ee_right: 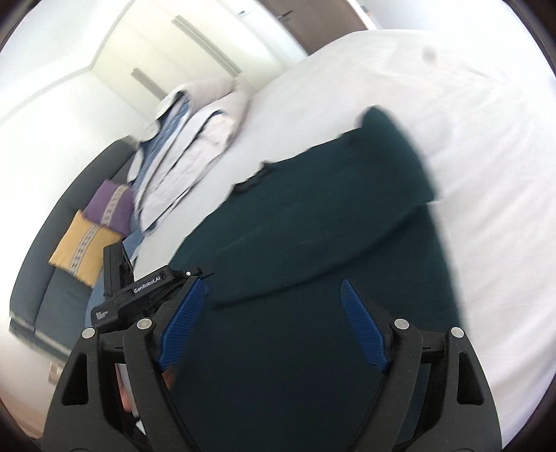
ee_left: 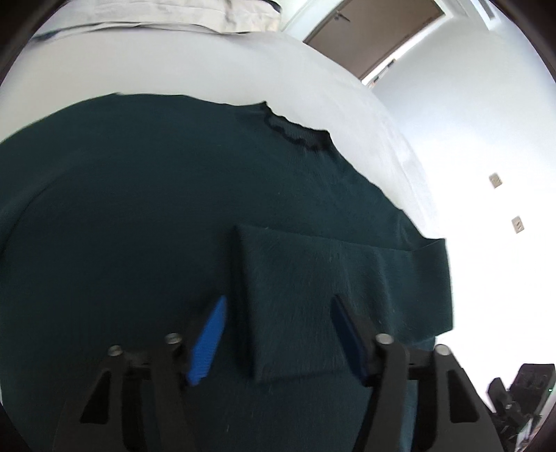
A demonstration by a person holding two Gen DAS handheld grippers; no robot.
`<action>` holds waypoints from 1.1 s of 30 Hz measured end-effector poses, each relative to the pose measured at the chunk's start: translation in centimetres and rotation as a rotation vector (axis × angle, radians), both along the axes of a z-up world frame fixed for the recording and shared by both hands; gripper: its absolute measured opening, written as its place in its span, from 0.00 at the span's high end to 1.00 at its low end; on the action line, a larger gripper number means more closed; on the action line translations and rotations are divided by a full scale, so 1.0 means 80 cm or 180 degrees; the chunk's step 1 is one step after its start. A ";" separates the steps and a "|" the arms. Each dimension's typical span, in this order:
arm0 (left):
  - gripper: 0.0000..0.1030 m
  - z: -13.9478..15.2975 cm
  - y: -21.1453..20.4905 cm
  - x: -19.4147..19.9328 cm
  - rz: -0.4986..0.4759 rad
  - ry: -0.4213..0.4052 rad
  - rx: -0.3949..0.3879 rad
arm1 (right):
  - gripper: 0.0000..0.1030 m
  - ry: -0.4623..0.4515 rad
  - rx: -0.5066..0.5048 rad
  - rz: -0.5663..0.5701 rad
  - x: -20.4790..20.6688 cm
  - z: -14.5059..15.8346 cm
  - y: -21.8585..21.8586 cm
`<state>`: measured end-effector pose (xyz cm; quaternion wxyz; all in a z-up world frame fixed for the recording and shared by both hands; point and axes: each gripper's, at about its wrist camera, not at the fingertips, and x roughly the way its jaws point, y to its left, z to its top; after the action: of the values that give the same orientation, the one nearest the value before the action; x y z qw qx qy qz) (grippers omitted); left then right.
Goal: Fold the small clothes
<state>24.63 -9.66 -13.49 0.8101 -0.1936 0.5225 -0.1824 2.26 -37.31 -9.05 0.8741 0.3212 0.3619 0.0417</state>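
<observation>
A dark green sweater (ee_left: 139, 208) lies spread flat on the white bed (ee_left: 173, 66), its neckline (ee_left: 295, 134) toward the far side. One sleeve (ee_left: 312, 278) is folded across the body. Its cuff end lies between the fingers of my left gripper (ee_left: 278, 299), which is open, with the blue pads (ee_left: 208, 340) standing clear of the cloth. In the right wrist view my right gripper (ee_right: 272, 283) hovers open over the sweater (ee_right: 312, 226), with nothing between its pads. The left gripper's black housing (ee_right: 139, 288) shows just to its left.
A pile of folded pale and blue clothes (ee_right: 194, 146) sits at the far side of the bed (ee_right: 451, 139), seen also as pale cloth (ee_left: 173, 14). A dark sofa (ee_right: 52, 278) with a purple cushion (ee_right: 111, 205) and a yellow cushion (ee_right: 80, 247) stands beyond the bed. The bed's edge (ee_left: 410, 167) runs close to the sweater's right side.
</observation>
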 end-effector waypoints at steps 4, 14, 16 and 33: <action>0.73 -0.006 -0.013 0.007 -0.0040 -0.0019 0.0227 | 0.25 0.0013 -0.0013 -0.0176 -0.018 0.002 -0.036; 0.91 0.049 0.009 0.007 -0.0040 -0.0492 0.0401 | 0.28 0.0046 -0.0256 -0.0444 0.033 0.005 -0.093; 0.91 0.060 0.022 0.008 0.0026 -0.0630 0.0421 | 0.33 0.0088 -0.0294 -0.0476 0.056 0.009 -0.104; 0.91 0.013 0.055 0.033 0.0138 -0.0633 0.0437 | 0.72 0.0896 -0.0784 -0.0414 0.236 -0.059 -0.153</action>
<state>27.24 -5.30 -12.49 0.8730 -0.1300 0.4465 -0.1469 21.16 -49.53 -13.80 0.8485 0.2372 0.4613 -0.1048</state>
